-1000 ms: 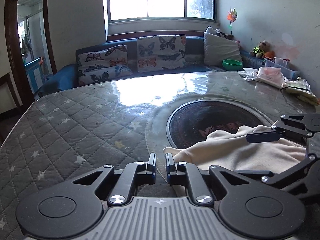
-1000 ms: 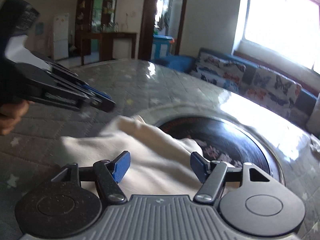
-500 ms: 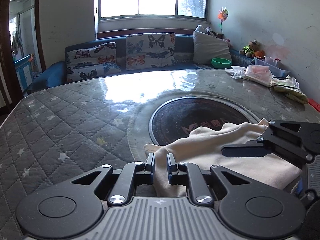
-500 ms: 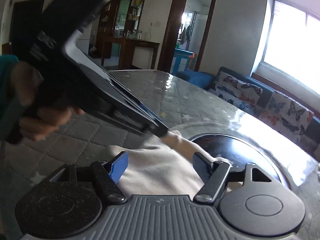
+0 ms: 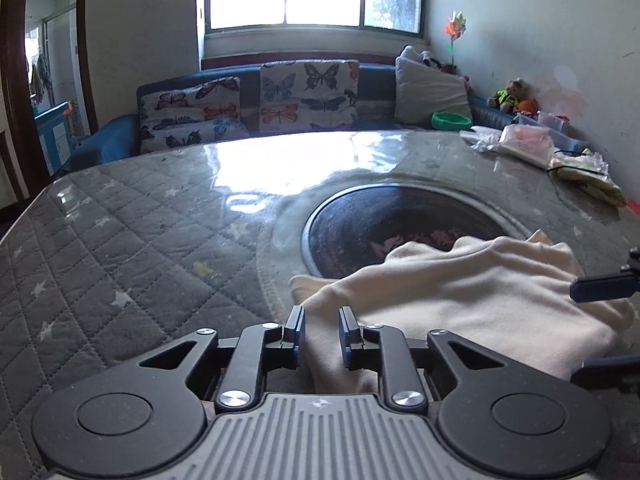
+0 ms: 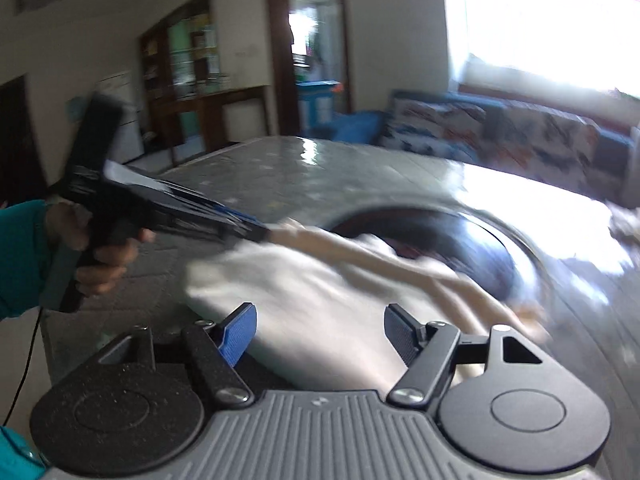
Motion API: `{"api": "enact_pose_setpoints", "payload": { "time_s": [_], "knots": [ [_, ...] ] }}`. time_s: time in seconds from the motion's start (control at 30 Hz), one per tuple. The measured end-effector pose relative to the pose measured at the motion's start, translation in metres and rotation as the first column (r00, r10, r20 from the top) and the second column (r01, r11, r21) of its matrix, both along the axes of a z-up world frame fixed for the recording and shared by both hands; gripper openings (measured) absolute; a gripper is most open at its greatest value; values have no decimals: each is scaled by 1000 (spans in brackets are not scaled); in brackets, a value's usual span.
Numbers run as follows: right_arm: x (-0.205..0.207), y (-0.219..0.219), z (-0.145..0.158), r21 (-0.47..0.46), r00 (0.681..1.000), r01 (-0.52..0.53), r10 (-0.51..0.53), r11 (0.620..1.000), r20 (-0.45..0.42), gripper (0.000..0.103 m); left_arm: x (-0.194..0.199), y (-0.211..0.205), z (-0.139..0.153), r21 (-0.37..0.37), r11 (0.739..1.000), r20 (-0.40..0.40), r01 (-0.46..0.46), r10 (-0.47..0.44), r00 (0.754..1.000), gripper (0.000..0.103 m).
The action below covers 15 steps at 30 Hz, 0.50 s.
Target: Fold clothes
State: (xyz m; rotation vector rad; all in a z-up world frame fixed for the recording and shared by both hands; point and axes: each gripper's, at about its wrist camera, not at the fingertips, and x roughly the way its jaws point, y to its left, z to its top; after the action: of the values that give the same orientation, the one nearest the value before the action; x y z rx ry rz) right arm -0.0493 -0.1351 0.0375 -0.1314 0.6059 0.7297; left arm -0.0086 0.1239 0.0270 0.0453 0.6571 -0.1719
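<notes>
The left gripper [image 5: 321, 330] pinches the cloth [image 5: 460, 292] at its near-left edge, pads narrowly parted around the fabric. The cloth lies ahead and to its right, running rightward over the table [image 5: 132, 248]. The right gripper [image 6: 318, 334] gapes wide above the cloth, holding nothing.

Quilted table [image 5: 120, 248] (cream garment [image 5: 460, 292] atop)

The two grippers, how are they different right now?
The left gripper has its fingers close together with cream cloth between them; the right gripper is spread wide open, holding nothing. The left sits at the cloth's edge; the right hangs above its middle. Both are black with blue pads.
</notes>
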Motion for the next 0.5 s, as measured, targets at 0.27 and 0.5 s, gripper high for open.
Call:
{"api": "enact_pose_setpoints", "payload": {
  "time_s": [0.27,0.5],
  "knots": [
    [7,-67,-10,91,981,143,-129,985,-146,58,-14,-29,19,-7,997,58,81,-81,995,23],
    [47,-103,-5,105,948,301,-286,948,-138,38,-20,-77,15,-39,978,40,204,-203,978,25]
  ]
}}
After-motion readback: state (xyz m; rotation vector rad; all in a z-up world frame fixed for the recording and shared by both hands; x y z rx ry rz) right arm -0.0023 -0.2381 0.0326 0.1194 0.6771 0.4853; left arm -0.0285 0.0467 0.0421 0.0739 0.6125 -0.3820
